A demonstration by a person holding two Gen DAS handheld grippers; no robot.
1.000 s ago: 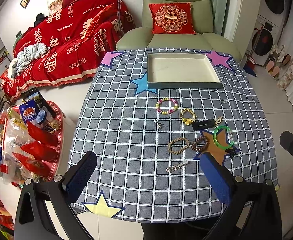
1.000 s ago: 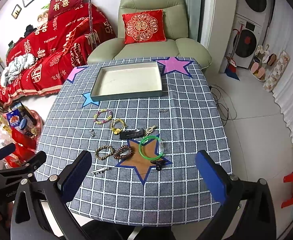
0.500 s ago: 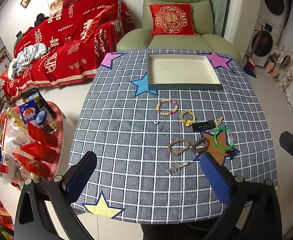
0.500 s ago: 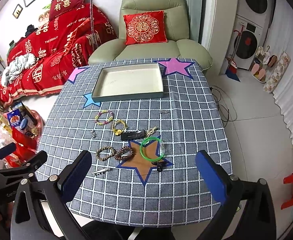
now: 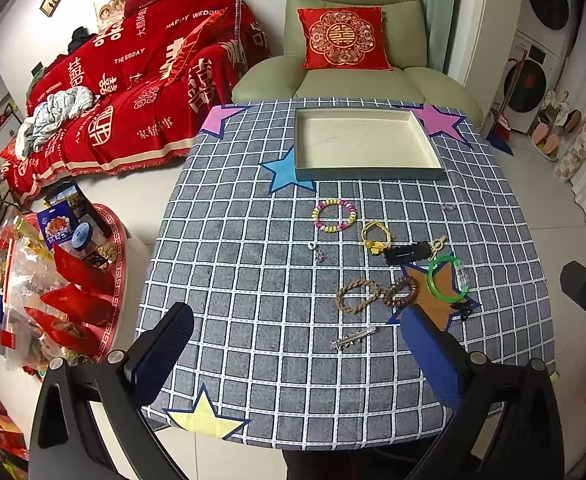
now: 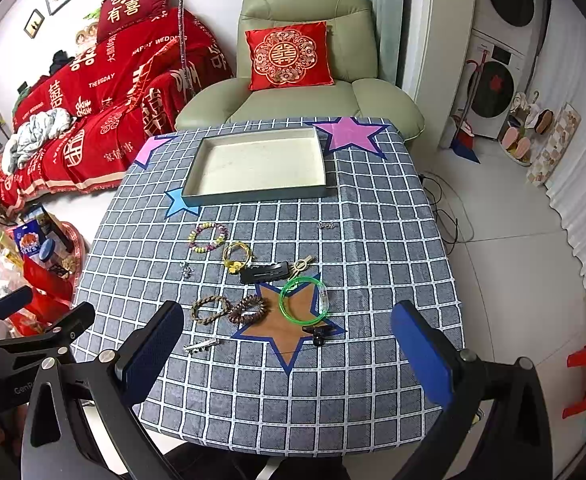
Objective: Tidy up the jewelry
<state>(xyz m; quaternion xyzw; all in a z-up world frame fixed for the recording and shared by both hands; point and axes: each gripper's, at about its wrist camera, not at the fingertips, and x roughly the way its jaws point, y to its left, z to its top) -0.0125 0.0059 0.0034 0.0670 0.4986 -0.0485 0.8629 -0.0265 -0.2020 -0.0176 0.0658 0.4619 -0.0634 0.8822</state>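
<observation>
Checked table point(image 5: 233, 272): tray point(image 5: 367, 172), scattered jewelry point(image 5: 335, 215)

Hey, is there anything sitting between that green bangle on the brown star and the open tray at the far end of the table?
Partly. The black hair clip and the yellow bracelet lie just beyond the green bangle toward the tray. They lie flat, so lifting the bangle over them should clear. Past those, only bare cloth shows.

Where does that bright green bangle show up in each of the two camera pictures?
Left wrist view: the green bangle lies right of centre, on the brown star patch, just beyond the right-hand blue finger.
Right wrist view: the green bangle lies near the centre, on the same brown star patch.
Shared landmark: the shallow tray, at the table's far end.
</observation>
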